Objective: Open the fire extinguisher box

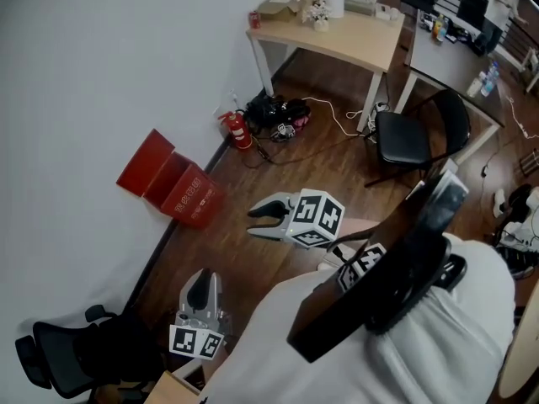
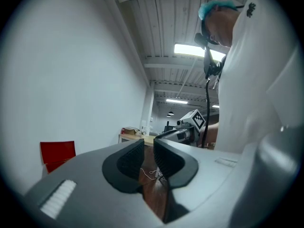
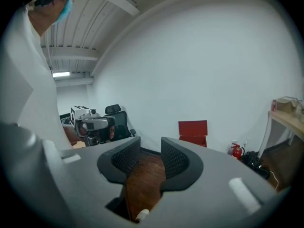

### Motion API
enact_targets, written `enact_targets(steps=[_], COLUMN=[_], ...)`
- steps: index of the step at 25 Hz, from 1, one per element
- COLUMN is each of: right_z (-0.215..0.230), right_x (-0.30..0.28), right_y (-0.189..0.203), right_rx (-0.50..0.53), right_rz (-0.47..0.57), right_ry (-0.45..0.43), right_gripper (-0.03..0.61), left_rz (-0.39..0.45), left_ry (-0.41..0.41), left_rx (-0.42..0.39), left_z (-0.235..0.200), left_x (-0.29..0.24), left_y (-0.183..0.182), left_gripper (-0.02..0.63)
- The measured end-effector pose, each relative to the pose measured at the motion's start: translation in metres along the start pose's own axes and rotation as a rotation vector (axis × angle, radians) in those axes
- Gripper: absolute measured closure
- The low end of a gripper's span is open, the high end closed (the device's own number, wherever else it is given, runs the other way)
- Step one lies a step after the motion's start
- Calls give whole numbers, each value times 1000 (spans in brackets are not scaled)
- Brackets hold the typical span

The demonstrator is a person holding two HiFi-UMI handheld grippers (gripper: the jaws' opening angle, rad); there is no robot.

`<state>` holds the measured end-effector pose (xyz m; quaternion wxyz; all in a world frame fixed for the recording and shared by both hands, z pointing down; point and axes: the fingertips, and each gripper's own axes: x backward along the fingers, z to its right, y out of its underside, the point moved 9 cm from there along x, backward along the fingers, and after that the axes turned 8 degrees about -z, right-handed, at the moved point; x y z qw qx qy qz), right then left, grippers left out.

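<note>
1. Nearest, my left gripper has its jaws almost together, grasping nothing.
2. Just beyond, my right gripper is released, empty.
3. Far left by the wall, the red metal fire extinguisher box stands with its lid raised. Opening looks done, so I should withdraw. I cannot see its contents.
4. Farther along the wall, a red extinguisher cylinder stands on the floor.

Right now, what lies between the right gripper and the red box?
Only bare floor lies between the right gripper and the red box; the head view shows it.
</note>
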<state>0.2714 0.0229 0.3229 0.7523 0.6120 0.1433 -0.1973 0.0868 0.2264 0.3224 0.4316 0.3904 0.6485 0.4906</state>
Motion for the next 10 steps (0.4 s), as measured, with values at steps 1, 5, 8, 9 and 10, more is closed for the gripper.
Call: enact_targets(steps=[1,5,8,9,10], right_z=[-1,-1,2,4,5], right_x=[3,6,-4,-5,-5], right_y=[1,6,8,9,10], right_rx=[0,-4,5,7,9], right_rz=[-1,-2,-8,-10,-12], right_ry=[-2,-3,3,7,11], right_gripper=[440,443,446,446,448], left_rz=[-1,-10,-11,-12,-13], left_ry=[0,1,9,12,15], left_rx=[-5,-1,0,-1,-3], left_z=[3,7,-3,-4,-6], left_x=[-1,-4,-7,-9,-11], left_y=[-1,2,10,12,13], left_gripper=[554,554,554,554,554])
